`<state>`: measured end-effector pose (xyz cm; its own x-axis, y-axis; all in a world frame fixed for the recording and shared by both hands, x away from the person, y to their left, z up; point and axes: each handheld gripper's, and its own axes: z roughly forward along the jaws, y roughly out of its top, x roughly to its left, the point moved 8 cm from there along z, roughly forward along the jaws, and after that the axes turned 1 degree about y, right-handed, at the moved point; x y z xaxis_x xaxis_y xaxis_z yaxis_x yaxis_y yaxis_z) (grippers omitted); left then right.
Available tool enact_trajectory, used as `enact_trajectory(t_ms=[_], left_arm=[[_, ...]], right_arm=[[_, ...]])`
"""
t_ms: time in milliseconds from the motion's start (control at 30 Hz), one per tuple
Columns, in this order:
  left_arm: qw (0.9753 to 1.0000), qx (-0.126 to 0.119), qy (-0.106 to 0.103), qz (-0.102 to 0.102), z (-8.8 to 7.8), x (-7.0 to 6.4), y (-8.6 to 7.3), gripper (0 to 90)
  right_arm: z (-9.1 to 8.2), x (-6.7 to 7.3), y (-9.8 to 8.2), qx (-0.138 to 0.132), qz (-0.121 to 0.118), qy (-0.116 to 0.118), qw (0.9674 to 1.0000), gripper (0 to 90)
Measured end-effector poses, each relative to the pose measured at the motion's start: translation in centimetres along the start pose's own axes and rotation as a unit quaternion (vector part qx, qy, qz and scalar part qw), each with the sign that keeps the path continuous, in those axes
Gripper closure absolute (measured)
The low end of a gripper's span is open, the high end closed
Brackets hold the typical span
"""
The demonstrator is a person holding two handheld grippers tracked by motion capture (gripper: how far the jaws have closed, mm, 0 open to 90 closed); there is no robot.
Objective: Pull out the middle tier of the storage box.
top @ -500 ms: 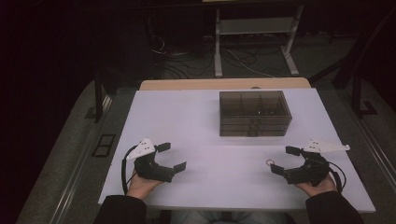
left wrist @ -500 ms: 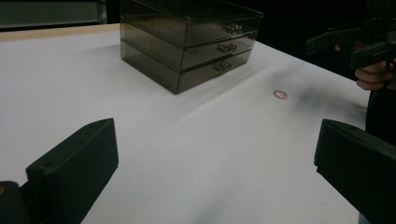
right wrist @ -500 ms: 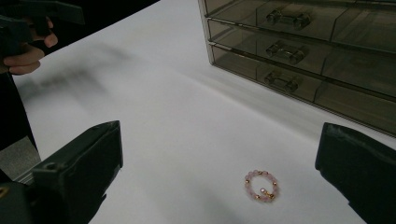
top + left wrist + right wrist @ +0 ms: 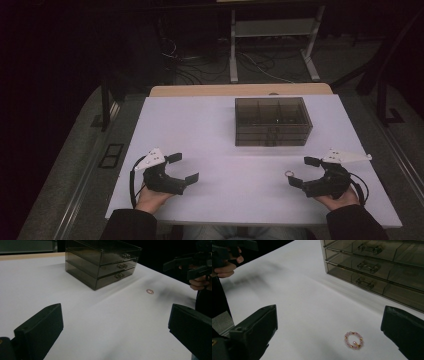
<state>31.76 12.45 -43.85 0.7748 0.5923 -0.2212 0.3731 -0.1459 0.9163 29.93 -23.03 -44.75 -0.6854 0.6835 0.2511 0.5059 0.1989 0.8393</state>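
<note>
High view: white rectangular table top (image 4: 225,145) with a pale wooden strip along the far edge. Smoky translucent plastic box of three stacked drawers (image 4: 273,121) standing right of centre toward the far side, compartments visible through its lid. Left black hand-held gripper (image 4: 181,169) near the front left, held in a hand, jaws spread wide with nothing between them, grey three-cornered plate on top. Right black hand-held gripper (image 4: 302,171) near the front right, likewise spread and empty, pointing toward the table's middle. Small ring of pink and gold beads (image 4: 289,174) lying flat on the table just beside the right gripper's jaw tips, in front of the drawer box and well apart from it. Dark sleeves at the bottom edge; cables and a white metal frame on the dim floor beyond the table.

Left gripper view: own two black jaws low at either side, far apart, bare white table between. Drawer box (image 4: 101,262) upper centre, three drawer fronts with small clear handles. Bead ring (image 4: 150,291) small and faint on the table to the right, near the other gripper (image 4: 191,265) at the upper right.

Right gripper view: own jaws wide apart, gripping nothing. Bead ring (image 4: 353,339) lying on the table between them, nearer the right-hand jaw, touching neither. Drawer box (image 4: 377,267) upper right, all drawers closed. Fingers (image 4: 227,266) of the other hand at the upper left.
</note>
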Motion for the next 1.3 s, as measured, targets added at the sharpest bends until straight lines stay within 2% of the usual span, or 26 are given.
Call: enact_trajectory(t_ms=[467,700,1033,1300], left_arm=[[1.0000,0.004,0.001,0.002,0.1,0.0,-0.1,0.0],[1.0000,0.007,0.001,0.003,0.1,0.0,-0.2,0.0],[1.0000,0.008,0.003,0.003,0.2,0.0,-0.3,0.0],[0.9999,0.013,0.003,0.006,0.4,-0.1,-0.4,0.0]], right_arm=[[0.0,0.2,0.0,0.005,-0.001,0.006,1.0000,0.2],[-0.1,0.5,0.3,0.016,-0.004,0.012,0.9998,0.2],[0.0,1.1,0.8,0.032,0.004,0.021,0.9993,0.2],[0.1,1.1,1.2,0.038,0.003,0.023,0.9990,0.2]])
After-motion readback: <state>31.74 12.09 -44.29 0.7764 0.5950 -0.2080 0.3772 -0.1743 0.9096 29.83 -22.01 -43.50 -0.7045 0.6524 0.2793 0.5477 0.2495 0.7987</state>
